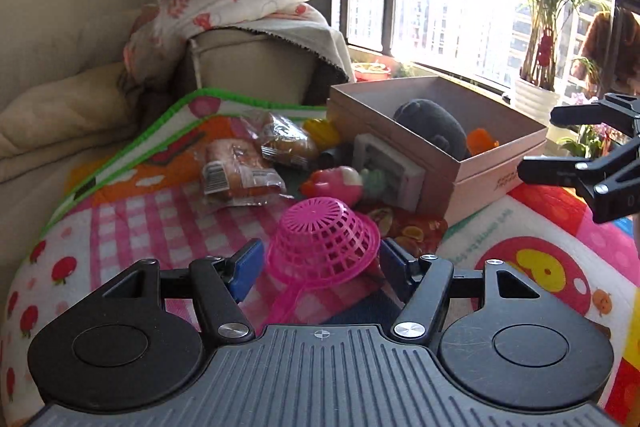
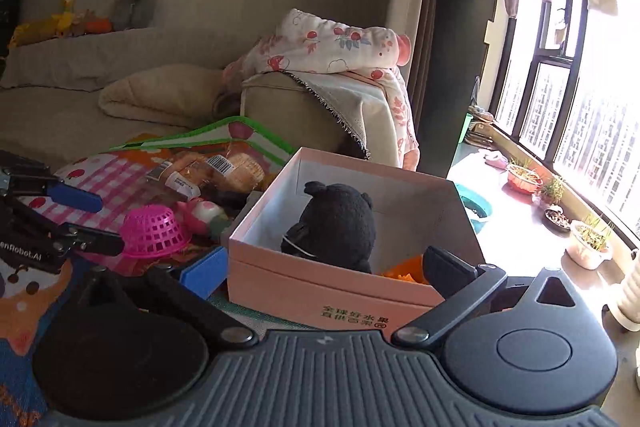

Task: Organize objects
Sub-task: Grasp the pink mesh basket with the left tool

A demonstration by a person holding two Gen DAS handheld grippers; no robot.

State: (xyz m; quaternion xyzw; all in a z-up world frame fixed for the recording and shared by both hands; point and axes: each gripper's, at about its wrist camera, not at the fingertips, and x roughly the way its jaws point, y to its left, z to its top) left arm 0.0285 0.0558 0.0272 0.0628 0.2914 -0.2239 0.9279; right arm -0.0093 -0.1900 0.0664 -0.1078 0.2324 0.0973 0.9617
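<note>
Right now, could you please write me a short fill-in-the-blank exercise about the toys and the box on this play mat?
1. The pink toy strainer lies upside down between the open ____ gripper's blue fingers.
2. Inside the pink cardboard box sits a ____ plush toy.
3. The packaged buns lie ____ the box.
4. The right gripper hangs ____ over the box's near wall.

Missing words: left; black; outside; open

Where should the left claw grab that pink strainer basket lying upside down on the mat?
Grip the pink strainer basket across its upturned dome, coming from the near side, where its handle points. The left claw is open and already flanks the bowl, one finger on each side. The mesh dome is narrower than the flared rim, so closing there, just above the rim, looks most secure; the thin handle lies flat on the play mat.
</note>
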